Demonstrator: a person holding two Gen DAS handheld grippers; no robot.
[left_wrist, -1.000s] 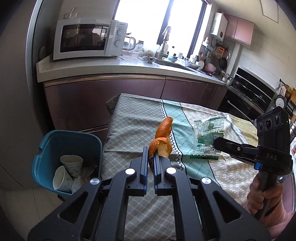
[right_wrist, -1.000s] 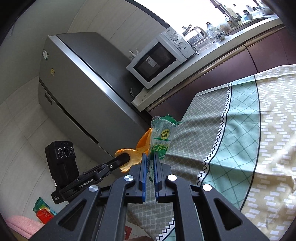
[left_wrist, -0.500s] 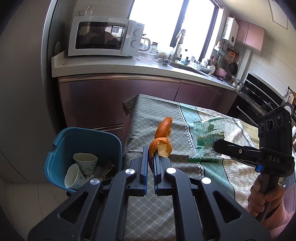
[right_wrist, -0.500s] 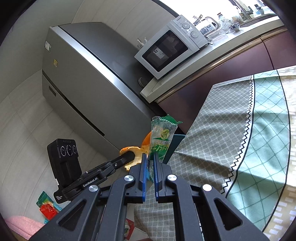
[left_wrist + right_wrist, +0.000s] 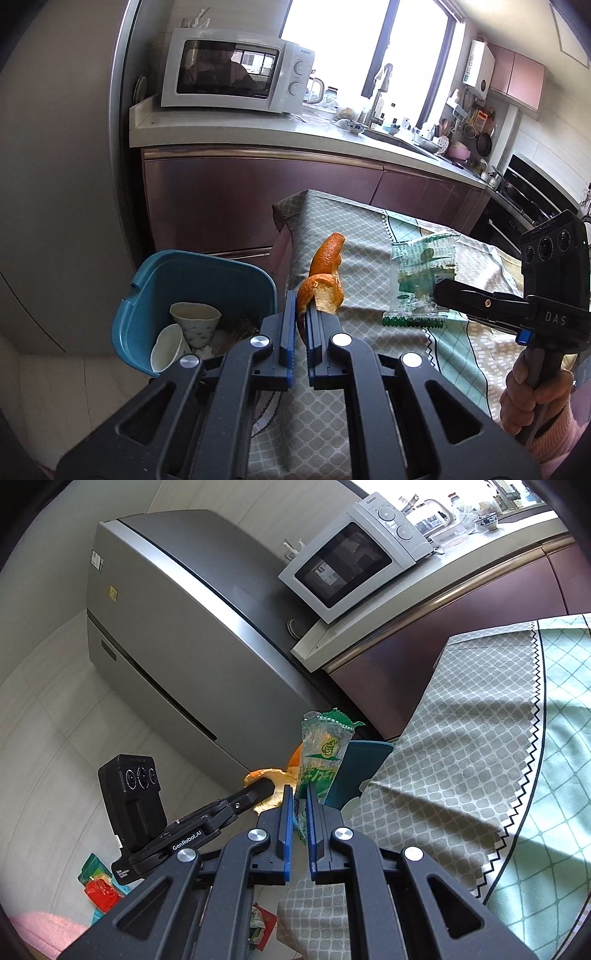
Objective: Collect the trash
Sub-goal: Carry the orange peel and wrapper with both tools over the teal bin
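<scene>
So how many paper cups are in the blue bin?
2. One paper cup stands upright in the middle of the blue bin; the other lies tipped on its side in front of it. More may be hidden under the trash.

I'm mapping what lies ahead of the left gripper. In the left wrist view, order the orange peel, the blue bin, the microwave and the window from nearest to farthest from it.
1. orange peel, clamped in the left gripper.
2. blue bin, just below and left, beside the table.
3. microwave, on the counter, upper left.
4. window, behind the counter, farthest.
</scene>
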